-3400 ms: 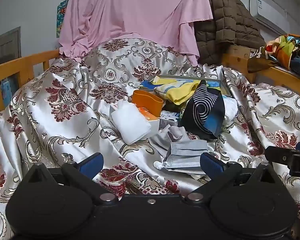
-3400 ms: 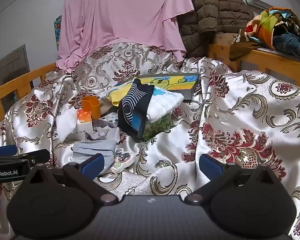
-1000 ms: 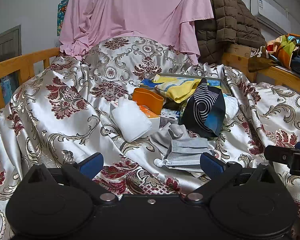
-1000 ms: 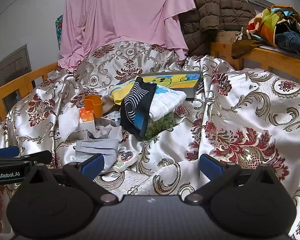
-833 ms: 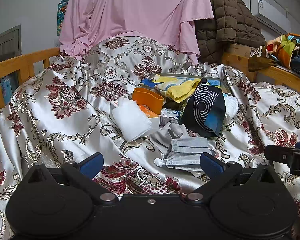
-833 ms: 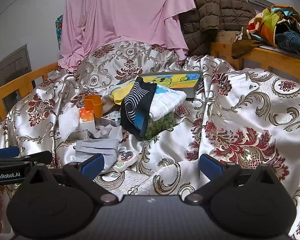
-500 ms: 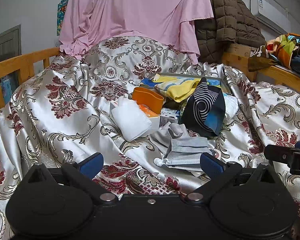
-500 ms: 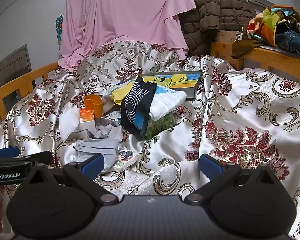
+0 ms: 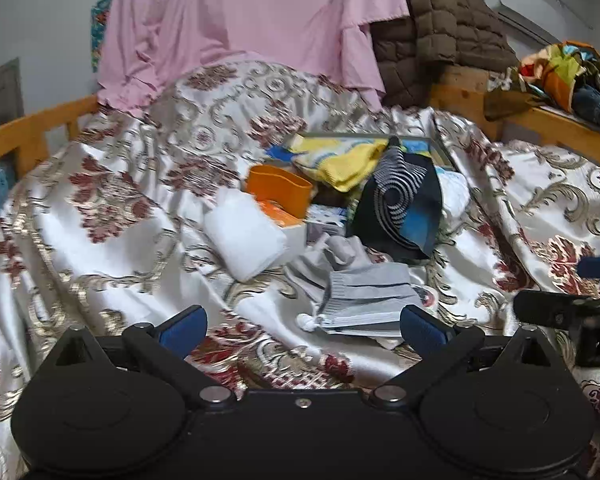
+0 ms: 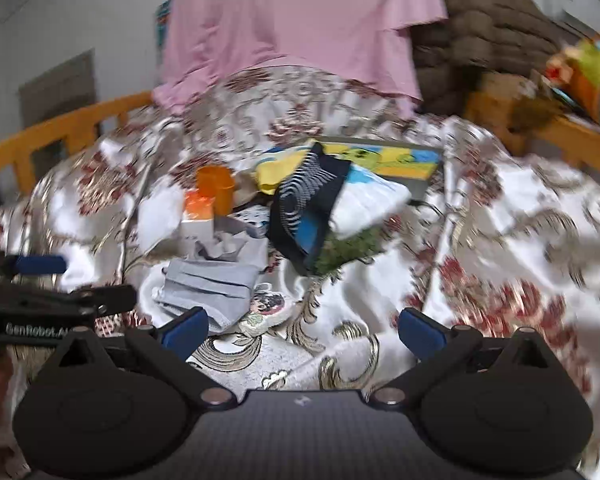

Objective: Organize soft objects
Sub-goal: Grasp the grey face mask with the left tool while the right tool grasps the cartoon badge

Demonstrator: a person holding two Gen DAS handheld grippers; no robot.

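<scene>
Satin bedspread (image 9: 112, 216), white with red and gold flourishes, covers the whole bed between orange wooden rails. A pink garment (image 9: 240, 28) hangs over its far end, with a brown quilted jacket (image 9: 432, 32) just beside it on the right. At the middle of the bed lies a heap of soft things. A flat picture board (image 10: 400, 160) in yellow and blue lies at the back of the heap, and a yellow cloth (image 9: 348, 160) rests on it. A dark blue cloth with a white spiral pattern (image 9: 400, 204) drapes over a white folded cloth (image 10: 368, 200), which sits on a green bag (image 10: 352, 248). To the left lie a white soft pack (image 9: 244, 236) and an orange cup (image 9: 280, 190), touching an orange and white box. Nearest the cameras, a grey face mask (image 9: 364, 300) lies flat on the bedspread, with crumpled grey fabric (image 9: 340, 248) just behind it.

The left claw (image 9: 302, 326) hovers low over the bedspread, released, its blue pads wide apart, the mask just ahead between them. The right claw (image 10: 302, 328) is likewise released and holds nothing; its view is blurred. Each claw shows at the edge of the other's view.
</scene>
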